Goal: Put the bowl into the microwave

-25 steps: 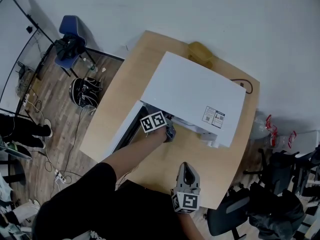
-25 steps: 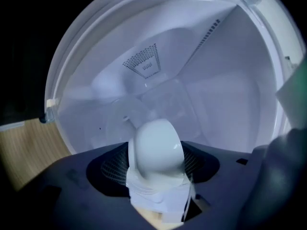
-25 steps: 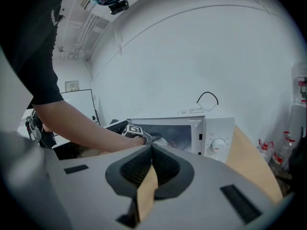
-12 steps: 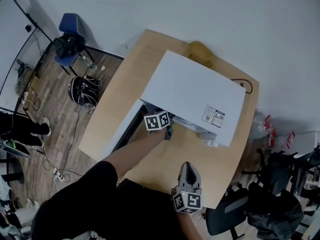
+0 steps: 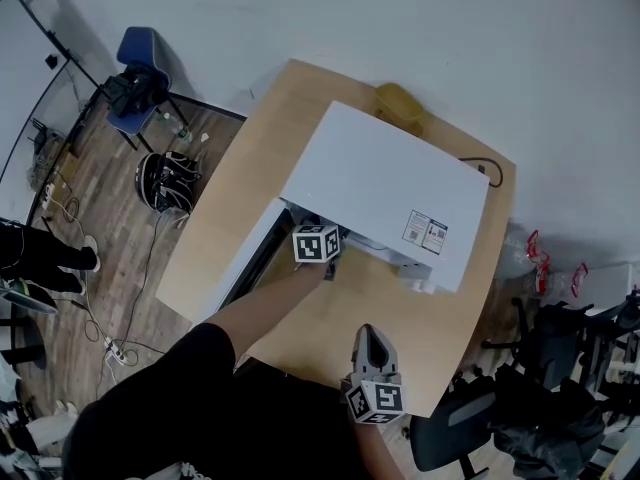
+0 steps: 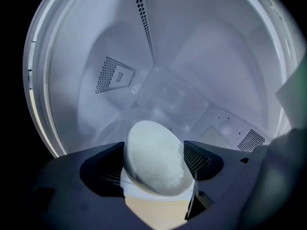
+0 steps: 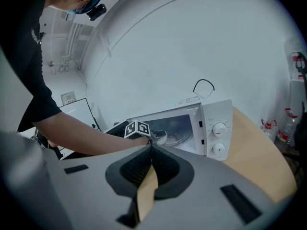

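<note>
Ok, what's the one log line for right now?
left gripper: jaws just opening, bowl between | bowl: inside microwave | right gripper: shut, empty

Shows one table (image 5: 230,218), one microwave (image 5: 385,183) with two knobs (image 7: 219,128), one bowl (image 6: 156,152), two grippers, namely the left gripper (image 6: 154,166) and the right gripper (image 7: 151,150), two chairs, a blue chair (image 5: 140,53) and a black chair (image 5: 450,438), one yellow object (image 5: 400,103) behind the microwave, and one dark bag (image 5: 165,183) on the floor.

We see a light wooden bench (image 5: 228,208) carrying a white microwave (image 5: 385,188), its door swung open. Behind it sits a yellowish thing (image 5: 400,103); a black cable (image 5: 492,172) loops at the microwave's far corner.
</note>
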A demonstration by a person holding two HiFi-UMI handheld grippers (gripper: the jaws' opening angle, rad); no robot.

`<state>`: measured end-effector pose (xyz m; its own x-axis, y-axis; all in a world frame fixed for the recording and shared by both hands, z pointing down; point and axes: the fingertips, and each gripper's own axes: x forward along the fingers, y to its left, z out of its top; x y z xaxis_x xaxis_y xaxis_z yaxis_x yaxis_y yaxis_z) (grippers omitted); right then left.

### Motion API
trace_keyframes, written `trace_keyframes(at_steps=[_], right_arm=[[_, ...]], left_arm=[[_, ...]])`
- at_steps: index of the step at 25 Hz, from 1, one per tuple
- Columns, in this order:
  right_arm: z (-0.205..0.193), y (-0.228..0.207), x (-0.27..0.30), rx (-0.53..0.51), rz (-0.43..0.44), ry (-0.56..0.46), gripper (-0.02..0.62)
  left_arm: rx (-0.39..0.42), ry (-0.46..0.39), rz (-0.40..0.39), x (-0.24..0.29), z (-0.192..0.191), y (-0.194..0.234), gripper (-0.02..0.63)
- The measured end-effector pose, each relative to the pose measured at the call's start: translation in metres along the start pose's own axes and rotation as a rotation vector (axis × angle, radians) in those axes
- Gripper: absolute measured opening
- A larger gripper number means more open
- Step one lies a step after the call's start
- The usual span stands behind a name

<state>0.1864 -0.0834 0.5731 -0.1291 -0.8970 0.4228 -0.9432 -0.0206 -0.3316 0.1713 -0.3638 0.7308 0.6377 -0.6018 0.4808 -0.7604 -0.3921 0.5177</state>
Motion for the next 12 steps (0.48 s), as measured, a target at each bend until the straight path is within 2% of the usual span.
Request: trace_keyframes(at_steps=[4, 12], right_arm=[[0.006, 0.001, -0.001, 0.025, 0.048, -0.029, 0.060], [0.012, 0.017, -0.005, -0.003, 0.118, -0.062, 0.060]], left_arm=[[0.055, -0.003, 0.044, 0.000, 0.001, 0.011, 0.361], [0.075, -0.012, -0.004, -0.017, -0.003, -0.004, 0.362]])
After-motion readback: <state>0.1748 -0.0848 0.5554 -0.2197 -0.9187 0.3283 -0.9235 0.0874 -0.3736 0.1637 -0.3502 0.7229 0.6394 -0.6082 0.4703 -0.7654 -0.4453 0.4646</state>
